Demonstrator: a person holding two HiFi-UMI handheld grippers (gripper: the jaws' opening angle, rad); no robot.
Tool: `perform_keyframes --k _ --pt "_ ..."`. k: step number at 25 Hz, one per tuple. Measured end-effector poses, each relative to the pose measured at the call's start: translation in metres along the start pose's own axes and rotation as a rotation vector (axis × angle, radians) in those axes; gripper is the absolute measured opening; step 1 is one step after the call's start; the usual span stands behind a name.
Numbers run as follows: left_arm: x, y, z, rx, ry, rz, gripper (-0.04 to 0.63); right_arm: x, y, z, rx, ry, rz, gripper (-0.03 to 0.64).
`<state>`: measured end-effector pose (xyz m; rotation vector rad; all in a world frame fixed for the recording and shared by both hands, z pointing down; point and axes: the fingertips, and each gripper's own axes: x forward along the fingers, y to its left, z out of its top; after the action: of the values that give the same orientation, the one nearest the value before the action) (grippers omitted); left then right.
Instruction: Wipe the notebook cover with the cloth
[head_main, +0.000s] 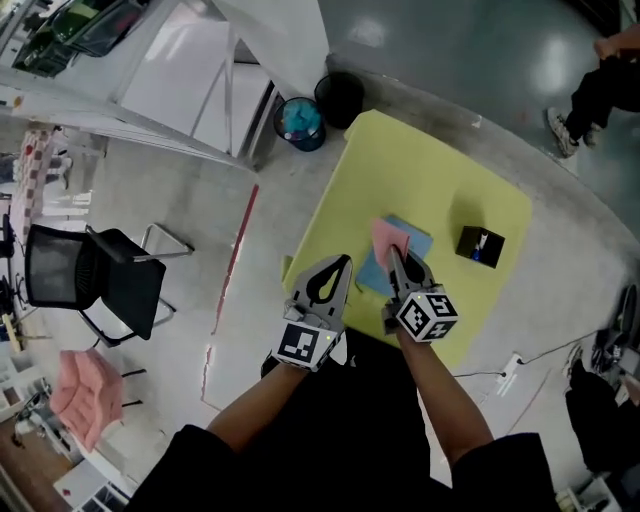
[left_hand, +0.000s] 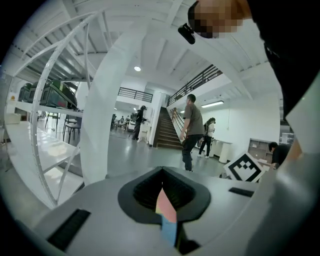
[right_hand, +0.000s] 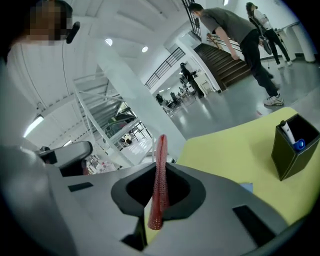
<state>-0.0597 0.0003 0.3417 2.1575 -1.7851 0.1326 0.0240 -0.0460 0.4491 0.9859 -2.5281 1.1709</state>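
Note:
On the yellow-green table lies a blue notebook. Part of it is covered by a pink cloth. My right gripper is shut on that cloth, which stands up as a thin red-pink mesh strip between the jaws in the right gripper view. A corner of the notebook shows beside the jaw there. My left gripper is shut and holds nothing, just left of the notebook over the table's near-left part. Through its narrow slit I see slivers of the cloth and the notebook.
A black pen holder stands on the table right of the notebook. On the floor are a blue bin, a black bin and a black chair. A seated person is at top right.

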Motion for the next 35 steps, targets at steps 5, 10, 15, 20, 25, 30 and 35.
perform_keyframes --k 5,10,15,20,25,30,35 --pt "0.014 0.005 -0.018 -0.023 0.014 -0.008 0.006 0.038 -0.034 -0.038 0.077 0.092 0.03 0.037" --pt "0.03 0.034 -0.039 -0.024 0.036 0.037 0.006 0.066 -0.067 -0.068 0.148 0.114 0.004 0.037" --pt "0.043 0.04 -0.064 -0.01 0.056 0.043 0.006 0.086 -0.097 -0.08 0.171 0.1 -0.057 0.037" --pt "0.06 0.029 -0.079 -0.022 0.075 0.015 0.006 0.107 -0.122 -0.092 0.225 0.124 -0.12 0.037" --pt "0.077 0.025 -0.085 -0.023 0.106 -0.001 0.006 0.121 -0.138 -0.098 0.296 0.136 -0.146 0.037" --pt "0.082 0.015 -0.093 -0.007 0.138 -0.019 0.006 0.124 -0.15 -0.107 0.314 0.186 -0.182 0.037" --pt "0.083 0.007 -0.091 -0.02 0.138 -0.012 0.006 0.124 -0.152 -0.109 0.292 0.263 -0.264 0.037"
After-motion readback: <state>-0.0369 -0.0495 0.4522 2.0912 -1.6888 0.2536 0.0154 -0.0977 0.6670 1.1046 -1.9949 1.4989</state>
